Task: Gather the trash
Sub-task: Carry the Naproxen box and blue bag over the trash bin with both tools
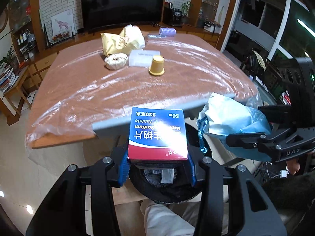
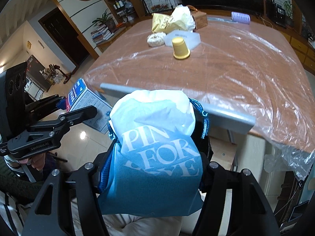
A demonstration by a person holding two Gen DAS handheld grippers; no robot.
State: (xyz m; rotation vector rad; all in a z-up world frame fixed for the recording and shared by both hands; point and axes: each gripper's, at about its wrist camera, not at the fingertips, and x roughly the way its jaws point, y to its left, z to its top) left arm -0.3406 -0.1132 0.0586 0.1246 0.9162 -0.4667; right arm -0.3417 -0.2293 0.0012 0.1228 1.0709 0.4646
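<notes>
My left gripper (image 1: 157,165) is shut on a blue, red and white tablet box (image 1: 157,133), held over a black trash bin (image 1: 163,188) below the table's near edge. My right gripper (image 2: 155,169) is shut on a blue and white drawstring bag (image 2: 157,157), just right of the box; the bag also shows in the left wrist view (image 1: 232,123). On the far table lie a yellow paper bag (image 1: 124,40), a crumpled white wad (image 1: 116,61), a flat white packet (image 1: 143,58) and an upturned yellow cup (image 1: 156,65).
The wooden table (image 1: 177,82) is covered with clear plastic film. A grey bar (image 1: 110,123) runs along its near edge. A purple hair roller (image 1: 167,32) lies at the far edge, a brown box (image 2: 200,19) stands behind the yellow bag. A TV stands behind.
</notes>
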